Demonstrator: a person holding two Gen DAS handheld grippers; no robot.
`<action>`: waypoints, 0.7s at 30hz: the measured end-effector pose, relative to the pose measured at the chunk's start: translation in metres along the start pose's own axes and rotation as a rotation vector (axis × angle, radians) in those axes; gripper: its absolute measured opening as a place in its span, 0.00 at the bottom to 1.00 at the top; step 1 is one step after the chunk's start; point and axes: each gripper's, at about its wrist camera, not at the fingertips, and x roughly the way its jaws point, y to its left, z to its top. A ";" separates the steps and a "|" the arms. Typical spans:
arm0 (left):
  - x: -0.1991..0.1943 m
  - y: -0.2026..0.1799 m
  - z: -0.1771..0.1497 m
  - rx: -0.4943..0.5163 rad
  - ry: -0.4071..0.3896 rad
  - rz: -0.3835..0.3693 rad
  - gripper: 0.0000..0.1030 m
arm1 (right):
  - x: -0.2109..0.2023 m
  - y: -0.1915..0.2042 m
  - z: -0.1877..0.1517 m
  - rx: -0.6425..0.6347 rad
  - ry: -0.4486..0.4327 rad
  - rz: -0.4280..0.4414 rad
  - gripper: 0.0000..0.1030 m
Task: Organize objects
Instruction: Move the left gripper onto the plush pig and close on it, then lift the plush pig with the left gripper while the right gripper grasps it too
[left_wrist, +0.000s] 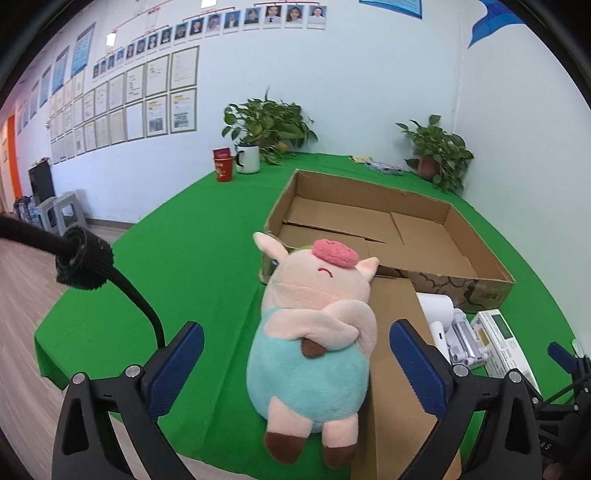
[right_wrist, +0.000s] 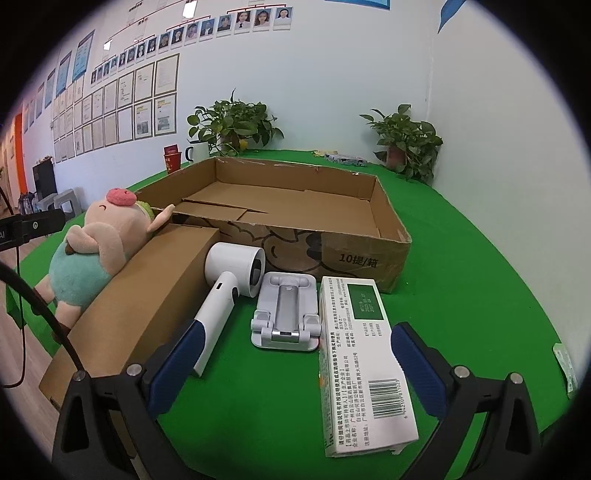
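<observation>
**Plush pig lying free between my left jaws**

Plush pig (left_wrist: 312, 339) lies on its back near the left edge of the green table (left_wrist: 177, 280), its side leaning on the long closed carton (left_wrist: 397, 354) and its head touching the near-left corner of the open cardboard tray (left_wrist: 373, 192). My left gripper (left_wrist: 295, 373) stands wide, its blue pads (left_wrist: 173, 369) on either side of the pig's teal belly with a gap on each side; nothing is grasped.

My right gripper (right_wrist: 295, 369) is spread wide too, hovering over the near part of the table and clasping nothing. Between and ahead of its fingers lie the white hair dryer (right_wrist: 231, 280), its handle running toward my left pad, the folded grey phone stand (right_wrist: 286, 314) just beside it, and the white medicine box (right_wrist: 360, 362) lying flat next to the stand. All three rest on the cloth in front of the tray's near wall; the tray's floor looks bare. Two potted plants (right_wrist: 404, 142) stand at the far edge.
</observation>
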 end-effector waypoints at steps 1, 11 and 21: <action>0.001 0.001 0.001 -0.008 0.009 -0.025 0.98 | 0.001 -0.001 0.000 0.005 0.003 -0.002 0.98; 0.056 0.015 -0.002 -0.083 0.198 -0.153 0.98 | -0.006 -0.008 0.008 0.060 0.014 0.207 0.98; 0.094 0.031 -0.022 -0.050 0.275 -0.202 0.78 | -0.016 0.030 0.046 0.018 0.005 0.362 0.98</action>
